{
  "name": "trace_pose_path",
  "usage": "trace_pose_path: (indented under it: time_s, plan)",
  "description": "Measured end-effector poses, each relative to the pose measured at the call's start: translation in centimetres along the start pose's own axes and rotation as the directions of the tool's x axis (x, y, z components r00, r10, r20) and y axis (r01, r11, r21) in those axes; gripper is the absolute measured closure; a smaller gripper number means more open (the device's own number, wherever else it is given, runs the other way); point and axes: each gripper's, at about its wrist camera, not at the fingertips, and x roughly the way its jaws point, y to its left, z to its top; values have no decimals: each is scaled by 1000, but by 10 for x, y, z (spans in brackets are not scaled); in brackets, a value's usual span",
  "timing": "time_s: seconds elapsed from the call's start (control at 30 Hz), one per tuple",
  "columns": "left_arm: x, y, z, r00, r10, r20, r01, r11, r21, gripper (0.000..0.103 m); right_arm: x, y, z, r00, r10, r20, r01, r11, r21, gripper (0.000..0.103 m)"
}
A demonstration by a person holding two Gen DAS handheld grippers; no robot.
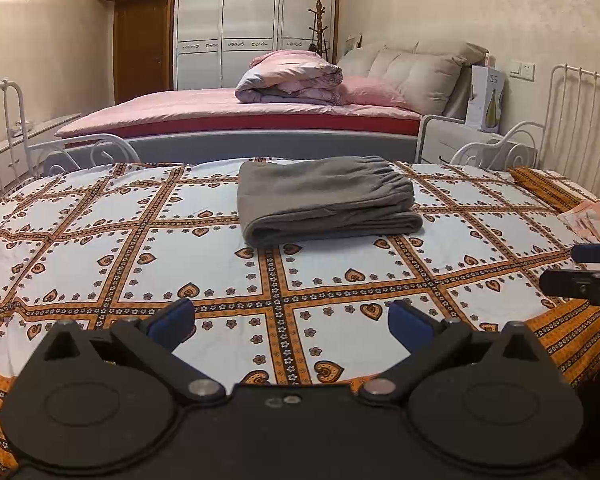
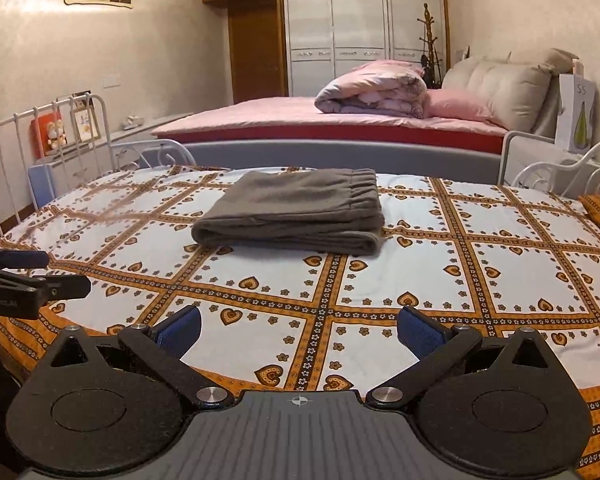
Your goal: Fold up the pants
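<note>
- Grey pants lie folded in a neat stack on the patterned bedsheet, toward its far side, well apart from both grippers.
- The left gripper and right gripper both stand wide open and hold nothing.
- Risk: a careless touch could push the stack, since soft layers slide and unfold easily.
- Hidden: the far edge of the stack and its lower layers.

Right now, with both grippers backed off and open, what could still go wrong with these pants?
1. The folded grey pants lie as a loose stack with rounded fold edges; any nudge may spring the layers open.
2. The patterned bedsheet looks soft, so pressing near the stack could shift it.
3. The left gripper and right gripper sit close together and could collide.
</note>
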Motion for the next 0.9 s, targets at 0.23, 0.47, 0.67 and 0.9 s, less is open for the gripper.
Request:
trace_pose_path:
  time_s: [0.23, 0.47, 0.67, 0.9]
  plan:
    - [-1, -5, 2, 1000, -26, 14, 26, 1000, -3, 6, 1, 0, 1, 1000, 7, 3, -7, 1000, 1, 0]
    - [1, -9, 3, 999, -38, 13, 38, 999, 0, 6, 1, -1, 1, 1000, 1, 4, -1, 1000, 14, 0]
    - [1, -10, 3, 999, -39, 16, 39, 999, -1, 6, 0, -4, 1, 1000, 0, 7, 0, 1000, 21, 0]
    - [0, -12, 3, 999, -48, 16, 48, 999, 4, 6, 0, -4, 1, 1000, 2, 5, -2, 1000, 16, 0]
